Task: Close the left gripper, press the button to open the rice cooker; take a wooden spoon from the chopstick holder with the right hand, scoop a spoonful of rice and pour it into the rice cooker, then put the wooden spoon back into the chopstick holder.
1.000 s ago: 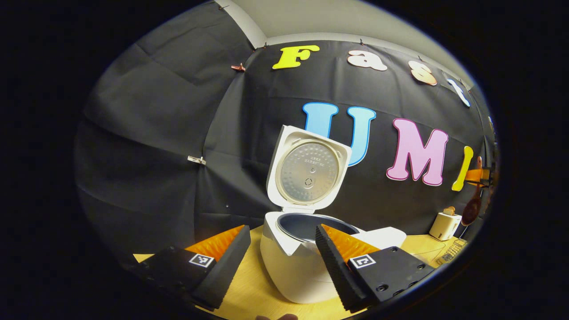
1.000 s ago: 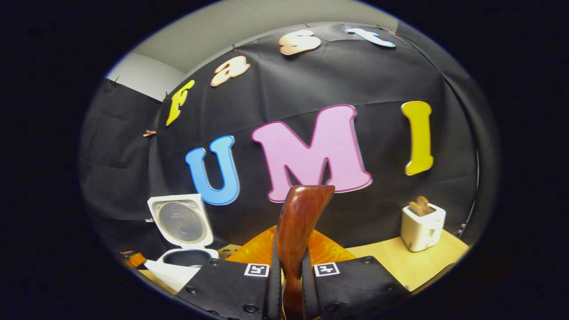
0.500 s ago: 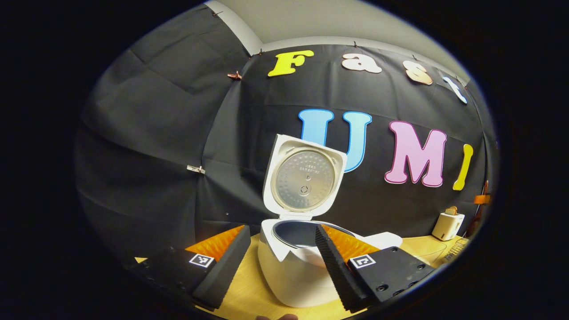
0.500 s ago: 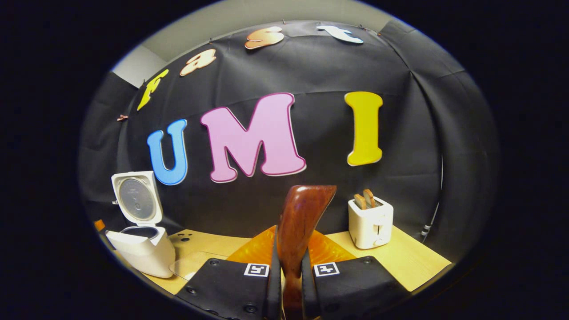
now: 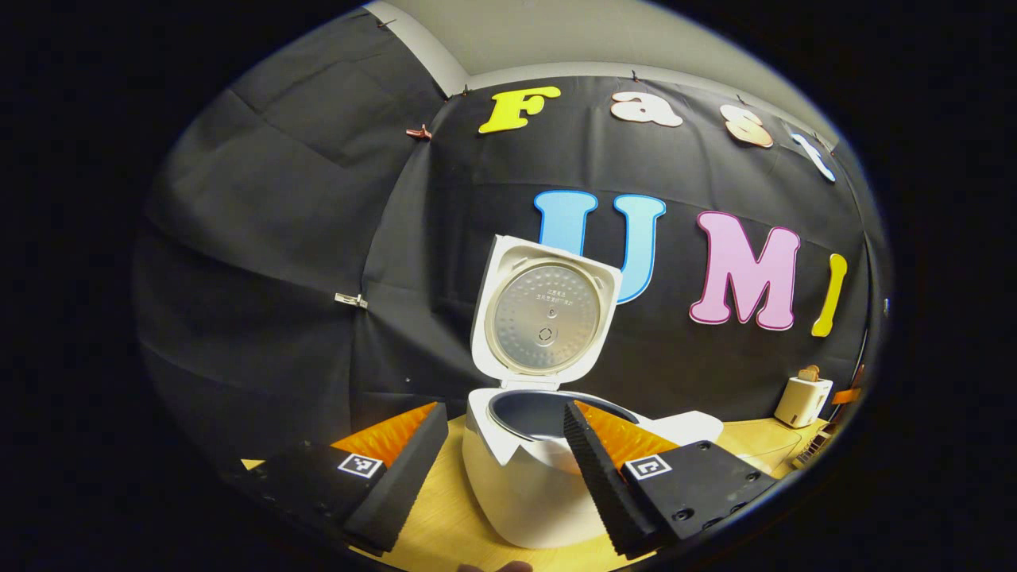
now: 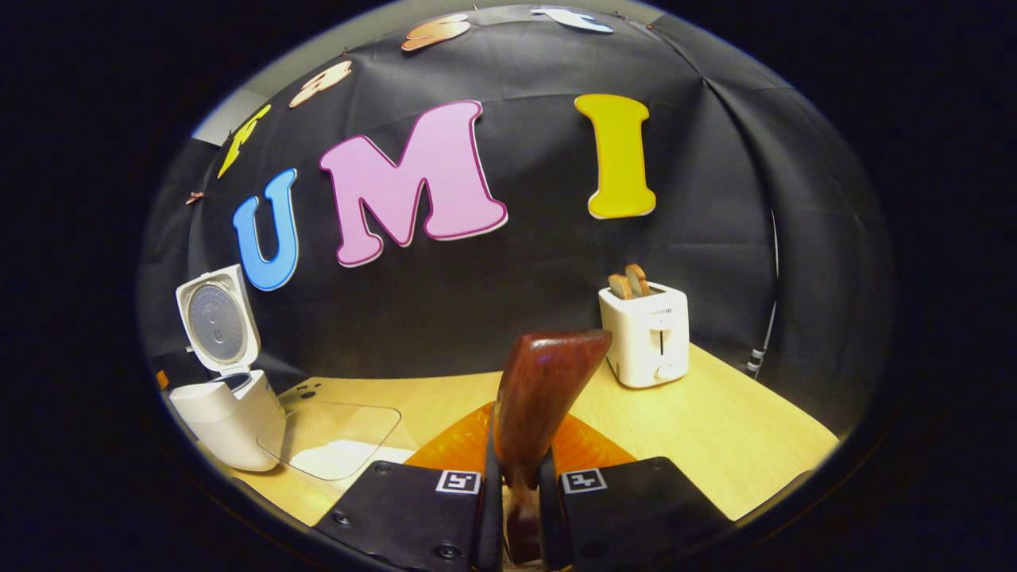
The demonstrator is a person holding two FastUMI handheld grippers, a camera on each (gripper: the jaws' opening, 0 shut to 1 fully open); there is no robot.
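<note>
Gripping the wooden spoon (image 6: 531, 397) between both right gripper (image 6: 516, 508) fingers, we hold the left gripper (image 5: 500, 469) spread before the open rice cooker (image 5: 532, 469).

Left gripper (image 5: 500, 453) and right gripper (image 6: 515, 500), wedge-shaped ridged fingers, square coded marker tags, round screws on flat mounts

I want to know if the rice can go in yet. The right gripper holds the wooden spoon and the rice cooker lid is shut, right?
Not quite. The rice cooker lid stands open, as the left gripper view shows. The right gripper does hold the wooden spoon.
</note>
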